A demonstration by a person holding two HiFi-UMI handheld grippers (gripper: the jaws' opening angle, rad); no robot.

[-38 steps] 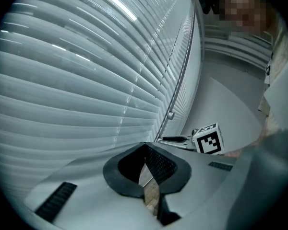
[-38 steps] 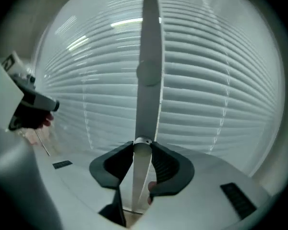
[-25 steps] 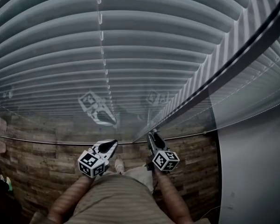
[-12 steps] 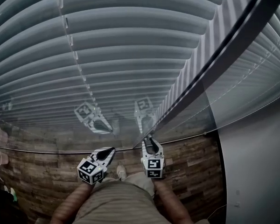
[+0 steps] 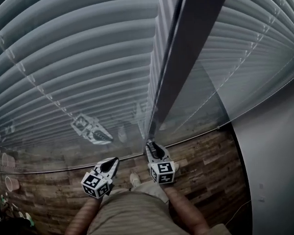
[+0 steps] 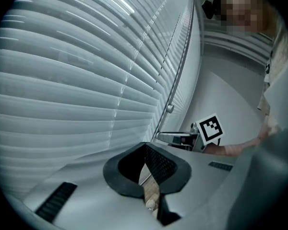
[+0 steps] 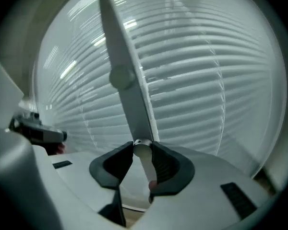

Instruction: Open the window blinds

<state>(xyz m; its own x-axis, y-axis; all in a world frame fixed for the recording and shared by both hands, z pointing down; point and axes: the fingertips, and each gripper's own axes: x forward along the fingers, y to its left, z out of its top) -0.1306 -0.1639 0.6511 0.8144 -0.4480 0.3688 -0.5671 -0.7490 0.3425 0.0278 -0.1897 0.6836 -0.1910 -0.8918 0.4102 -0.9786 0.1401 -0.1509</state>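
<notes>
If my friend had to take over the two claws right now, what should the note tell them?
Left claw: shut, empty, held close to the blinds.
Right claw: shut on the bottom end of the wand that hangs in front of the blinds.
Done: wand grabbed.
Left: the slats look closed, so probably twist the wand until they tilt open, then let go.

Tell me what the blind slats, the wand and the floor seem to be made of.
The slats look like plastic or painted metal: pale grey, smooth, with soft light streaks. The wand seems plastic or metal, pale and smooth; I cannot tell which. The floor looks like wood or wood-look planks: brown, with grain and seams.
</notes>
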